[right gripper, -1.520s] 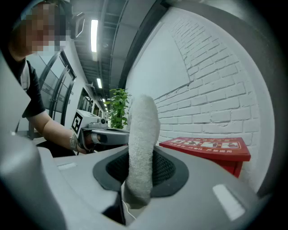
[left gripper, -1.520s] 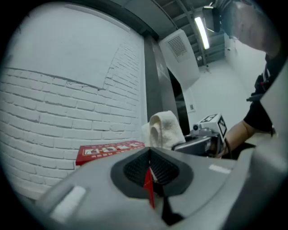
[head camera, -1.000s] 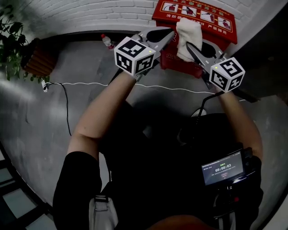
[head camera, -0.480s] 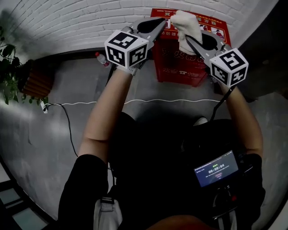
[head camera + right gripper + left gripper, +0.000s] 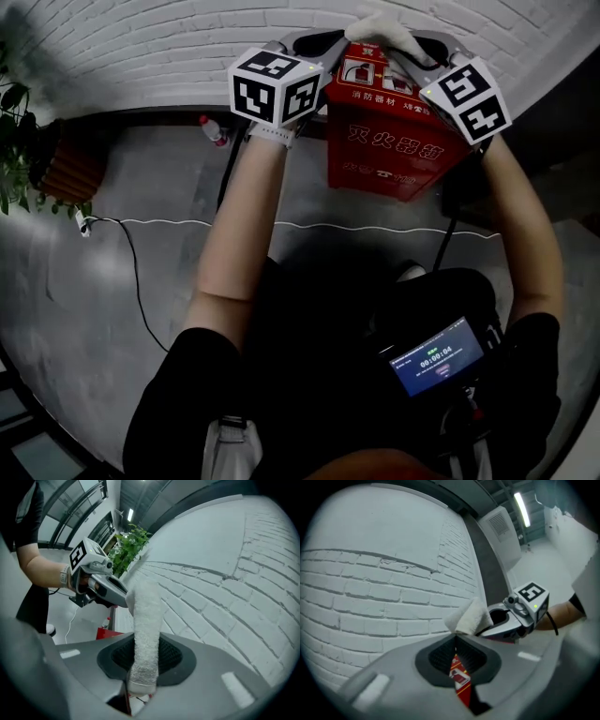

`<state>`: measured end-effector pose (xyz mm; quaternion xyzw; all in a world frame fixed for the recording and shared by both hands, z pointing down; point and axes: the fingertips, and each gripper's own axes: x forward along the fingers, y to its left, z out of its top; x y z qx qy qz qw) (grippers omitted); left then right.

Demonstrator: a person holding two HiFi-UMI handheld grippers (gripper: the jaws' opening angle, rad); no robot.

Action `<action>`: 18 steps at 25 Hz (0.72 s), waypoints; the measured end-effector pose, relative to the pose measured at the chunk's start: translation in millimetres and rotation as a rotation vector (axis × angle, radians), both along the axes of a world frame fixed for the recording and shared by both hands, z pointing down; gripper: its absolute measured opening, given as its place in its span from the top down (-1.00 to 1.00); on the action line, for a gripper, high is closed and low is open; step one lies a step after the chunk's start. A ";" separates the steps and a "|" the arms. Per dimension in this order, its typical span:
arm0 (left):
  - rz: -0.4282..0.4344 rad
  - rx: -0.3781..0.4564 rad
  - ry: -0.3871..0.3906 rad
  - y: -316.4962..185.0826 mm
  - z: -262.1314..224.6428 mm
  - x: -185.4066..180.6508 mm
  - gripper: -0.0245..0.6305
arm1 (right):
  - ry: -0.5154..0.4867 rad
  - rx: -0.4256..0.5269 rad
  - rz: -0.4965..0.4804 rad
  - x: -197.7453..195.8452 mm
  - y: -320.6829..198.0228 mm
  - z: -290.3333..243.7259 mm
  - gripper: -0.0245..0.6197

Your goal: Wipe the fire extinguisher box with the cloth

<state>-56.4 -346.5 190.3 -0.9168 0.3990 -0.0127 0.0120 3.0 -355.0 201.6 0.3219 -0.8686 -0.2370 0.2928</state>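
Red metal, boxy: the fire extinguisher box [image 5: 394, 141] stands on the grey floor [image 5: 141, 281] at its far edge, back against the white-painted brick wall [image 5: 141, 47]. Front face carries large yellow Chinese characters, seemingly 灭火器箱; above them a smaller white line, too small to read surely. Lid shows white pictogram panels, partly covered. White terry cloth [image 5: 380, 26], folded into a thick strip, lies at the box's top by the wall. Right claw [image 5: 396, 45] is clamped on it; in the right gripper view the strip [image 5: 146, 620] runs up out from between the pinched jaws. Left claw [image 5: 323, 42] sits just beside it at the lid's left end, jaws drawn together at the tips and gripping nothing, a sliver of red box seen through the slit behind them [image 5: 455, 637]. Small bottle with red cap [image 5: 213, 129] stands at the wall's foot, left of the box. White cable [image 5: 281, 225] trails across the floor. Potted plant [image 5: 14, 141] at the floor's left edge. Screen at the person's waist [image 5: 436, 356] reads 00:00:04.
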 end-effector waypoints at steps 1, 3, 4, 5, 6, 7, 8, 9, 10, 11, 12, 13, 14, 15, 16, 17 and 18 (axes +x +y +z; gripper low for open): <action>-0.013 0.006 -0.026 -3.9 1.4 -2.2 0.93 | 0.029 -0.002 0.006 0.0 -8.6 3.1 0.62; -0.042 0.016 -0.076 -13.4 5.9 -6.1 0.93 | 0.095 -0.003 0.014 -0.7 -25.0 10.8 0.62; -0.051 0.015 -0.094 -18.2 9.0 -7.4 0.93 | 0.132 -0.003 0.017 -1.4 -32.1 15.3 0.62; -0.058 0.010 -0.107 -22.7 12.3 -8.5 0.93 | 0.175 -0.001 0.020 -2.1 -38.2 20.8 0.62; -0.063 0.004 -0.116 -26.8 15.6 -9.6 0.93 | 0.227 0.001 0.024 -2.9 -43.7 27.3 0.62; -0.068 -0.002 -0.124 -31.0 18.7 -11.0 0.93 | 0.285 0.007 0.028 -3.8 -48.8 33.8 0.62; -0.074 -0.007 -0.133 -35.6 21.7 -12.7 0.93 | 0.347 0.018 0.033 -4.9 -54.0 39.4 0.62; -0.083 -0.011 -0.148 -40.7 24.7 -14.4 0.93 | 0.406 0.032 0.038 -6.2 -59.7 43.9 0.62; -0.091 -0.015 -0.168 -46.1 28.1 -15.7 0.93 | 0.456 0.045 0.041 -7.4 -65.9 48.4 0.62; -0.099 -0.018 -0.190 -51.5 31.8 -16.4 0.93 | 0.495 0.051 0.045 -8.3 -72.3 53.5 0.62; -0.104 -0.021 -0.209 -56.6 35.4 -16.4 0.93 | 0.524 0.052 0.049 -9.0 -78.5 58.9 0.62; -0.108 -0.023 -0.223 -61.3 38.4 -16.2 0.93 | 0.546 0.052 0.054 -9.7 -84.2 64.1 0.62; -0.113 -0.023 -0.232 -65.8 41.1 -16.5 0.93 | 0.564 0.054 0.060 -10.5 -89.6 68.4 0.62; -0.121 -0.024 -0.237 -70.2 43.7 -17.6 0.93 | 0.579 0.059 0.068 -11.5 -94.6 71.9 0.62; -0.127 -0.030 -0.237 -73.6 46.4 -18.5 0.93 | 0.594 0.067 0.076 -12.7 -99.4 74.7 0.62; -0.127 -0.039 -0.232 -75.4 48.8 -18.3 0.93 | 0.608 0.073 0.084 -13.8 -103.9 77.4 0.62; -0.123 -0.048 -0.226 -76.2 50.9 -17.3 0.93 | 0.624 0.075 0.089 -14.9 -108.0 80.4 0.62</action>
